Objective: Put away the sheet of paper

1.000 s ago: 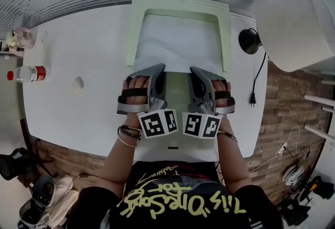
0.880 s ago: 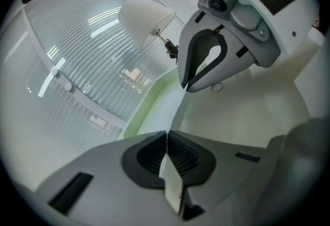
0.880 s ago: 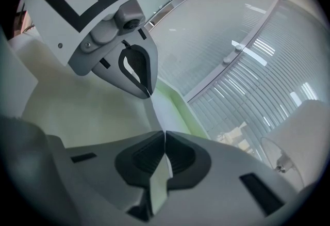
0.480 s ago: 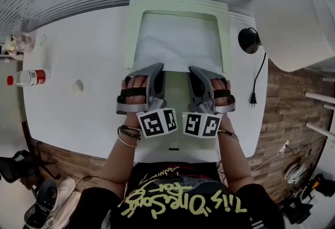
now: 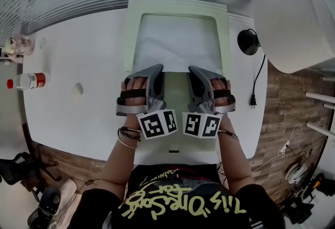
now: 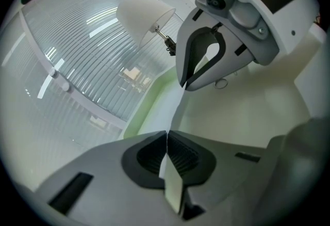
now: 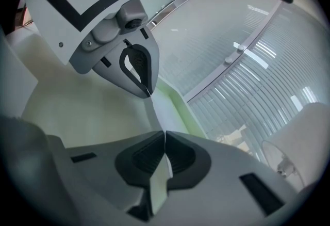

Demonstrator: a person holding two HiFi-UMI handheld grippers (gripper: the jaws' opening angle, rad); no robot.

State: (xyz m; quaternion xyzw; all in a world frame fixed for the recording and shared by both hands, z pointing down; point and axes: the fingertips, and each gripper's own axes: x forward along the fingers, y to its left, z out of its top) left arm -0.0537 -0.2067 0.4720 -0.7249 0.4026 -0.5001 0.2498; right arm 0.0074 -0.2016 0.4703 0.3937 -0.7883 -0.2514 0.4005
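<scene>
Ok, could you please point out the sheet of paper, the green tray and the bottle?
sheet of paper [image 5: 175, 42], head view, middle of its white face
green tray [image 5: 223, 34], head view, its right rim
bottle [image 5: 29, 81], head view, its body

Bright, even light; strong fisheye bending at edges.

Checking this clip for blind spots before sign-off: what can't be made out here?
- Near edge of the paper: head view, covered by the left gripper and right gripper, both shut on it.
- Label on the bottle: head view, too small to read.
- What the pale lump is: head view, too small to tell.
- Floor of the tray: every view, hidden under the paper.
</scene>
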